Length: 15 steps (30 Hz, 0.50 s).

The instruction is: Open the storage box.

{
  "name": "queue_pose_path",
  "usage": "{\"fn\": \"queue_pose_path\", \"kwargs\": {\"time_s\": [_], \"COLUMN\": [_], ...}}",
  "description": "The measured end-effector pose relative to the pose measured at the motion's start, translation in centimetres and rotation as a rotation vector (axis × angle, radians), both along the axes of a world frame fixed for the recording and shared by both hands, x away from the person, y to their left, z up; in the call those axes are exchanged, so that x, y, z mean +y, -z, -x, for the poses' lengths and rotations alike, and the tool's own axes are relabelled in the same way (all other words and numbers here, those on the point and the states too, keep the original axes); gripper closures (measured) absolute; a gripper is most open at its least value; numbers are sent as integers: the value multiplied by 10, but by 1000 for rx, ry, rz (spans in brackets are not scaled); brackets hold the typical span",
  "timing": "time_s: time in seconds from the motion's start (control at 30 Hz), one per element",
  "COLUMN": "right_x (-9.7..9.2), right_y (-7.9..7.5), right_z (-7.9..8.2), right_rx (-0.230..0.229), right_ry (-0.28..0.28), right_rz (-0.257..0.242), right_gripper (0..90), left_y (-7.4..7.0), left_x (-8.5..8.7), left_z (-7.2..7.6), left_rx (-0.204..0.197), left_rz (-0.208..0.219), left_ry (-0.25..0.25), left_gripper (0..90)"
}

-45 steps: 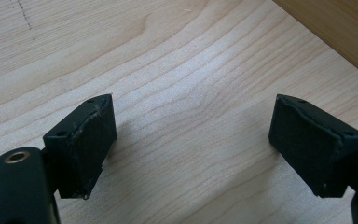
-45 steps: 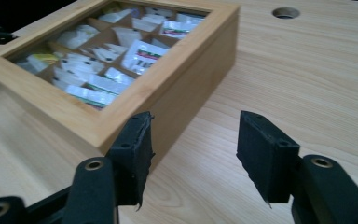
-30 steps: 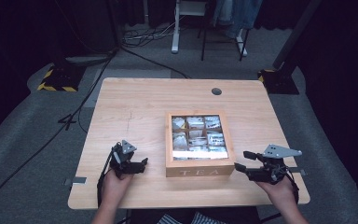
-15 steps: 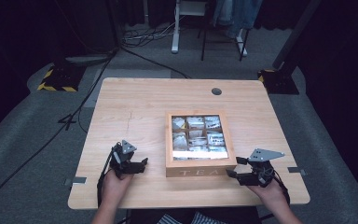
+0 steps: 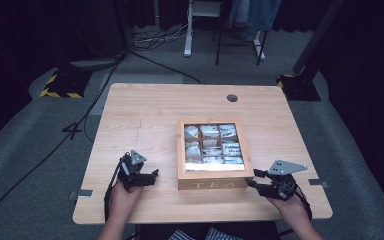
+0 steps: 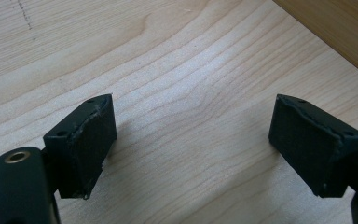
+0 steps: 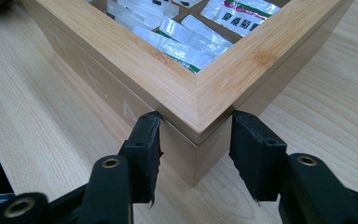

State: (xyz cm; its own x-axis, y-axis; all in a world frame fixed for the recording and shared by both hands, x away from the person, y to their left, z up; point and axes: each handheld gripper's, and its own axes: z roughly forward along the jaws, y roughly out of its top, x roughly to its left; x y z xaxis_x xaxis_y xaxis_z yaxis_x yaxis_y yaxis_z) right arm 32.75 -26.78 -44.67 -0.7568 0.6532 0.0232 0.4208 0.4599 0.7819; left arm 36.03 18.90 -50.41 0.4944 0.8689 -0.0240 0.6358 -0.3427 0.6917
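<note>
A wooden tea box (image 5: 212,184) marked TEA stands in the near middle of the table, its clear lid showing several compartments of tea bags (image 5: 214,145). My right gripper (image 5: 252,178) is at the box's front right corner. In the right gripper view the gripper (image 7: 194,119) is open, its jaws astride that corner of the box (image 7: 177,88) at the seam under the lid. My left gripper (image 5: 154,177) rests open on the table left of the box and points toward it. The left gripper view has the gripper (image 6: 191,102) over bare wood, with the box's side (image 6: 335,32) at top right.
The light wooden table (image 5: 145,120) has a round cable hole (image 5: 232,98) near its far edge. Behind the table are chair and stand legs (image 5: 220,35) and cables on the grey floor. A yellow-black striped block (image 5: 60,85) lies far left.
My right gripper has moved left along the table's front to the box's front right corner and now straddles it. The left gripper and the box have stayed put.
</note>
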Motion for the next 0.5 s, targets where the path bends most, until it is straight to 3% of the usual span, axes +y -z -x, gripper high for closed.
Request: {"fn": "queue_pose_path", "kwargs": {"time_s": [0.4, 0.5], "right_x": [3, 9], "right_y": [-8, -11], "right_z": [3, 7], "right_rx": [7, -43], "right_ry": [31, 50], "right_rz": [17, 81], "right_gripper": [610, 596], "left_y": [0, 0], "left_x": [0, -1], "left_z": [-2, -4], "left_rx": [-4, -7], "left_rz": [-3, 4], "left_ry": [3, -10], "left_gripper": [157, 175]}}
